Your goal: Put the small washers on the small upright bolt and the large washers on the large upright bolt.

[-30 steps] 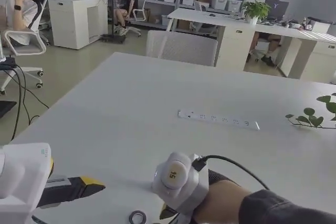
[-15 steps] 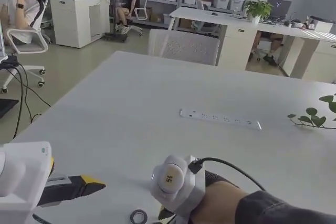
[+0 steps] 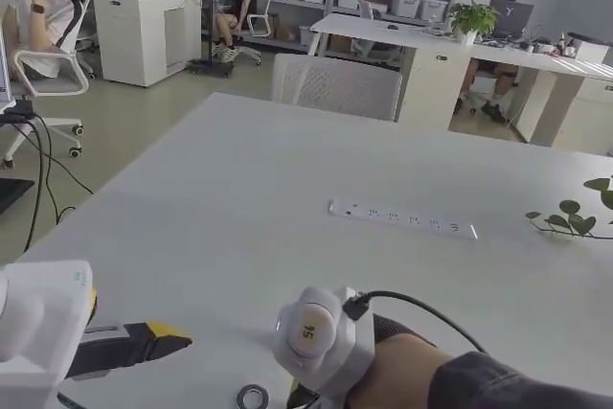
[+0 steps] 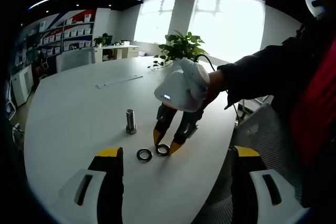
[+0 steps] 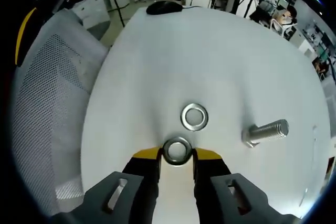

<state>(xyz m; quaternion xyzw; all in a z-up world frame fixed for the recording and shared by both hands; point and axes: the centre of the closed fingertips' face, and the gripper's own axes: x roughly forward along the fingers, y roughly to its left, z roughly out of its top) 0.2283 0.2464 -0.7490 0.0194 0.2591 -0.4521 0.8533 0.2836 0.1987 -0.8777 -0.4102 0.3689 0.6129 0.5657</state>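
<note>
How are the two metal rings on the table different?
The near ring sits between the right hand-held gripper's jaw tips; the far ring lies free on the white table. The near ring looks darker grey, the far ring paler. Both are round metal washers lying flat.

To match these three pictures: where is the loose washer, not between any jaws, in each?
Head view: loose washer at bottom edge, left of the right gripper.
Left gripper view: washer lower centre, left of that gripper's tips.
Right gripper view: washer centre, just beyond the tips.
Shared landmark: right gripper.
</note>
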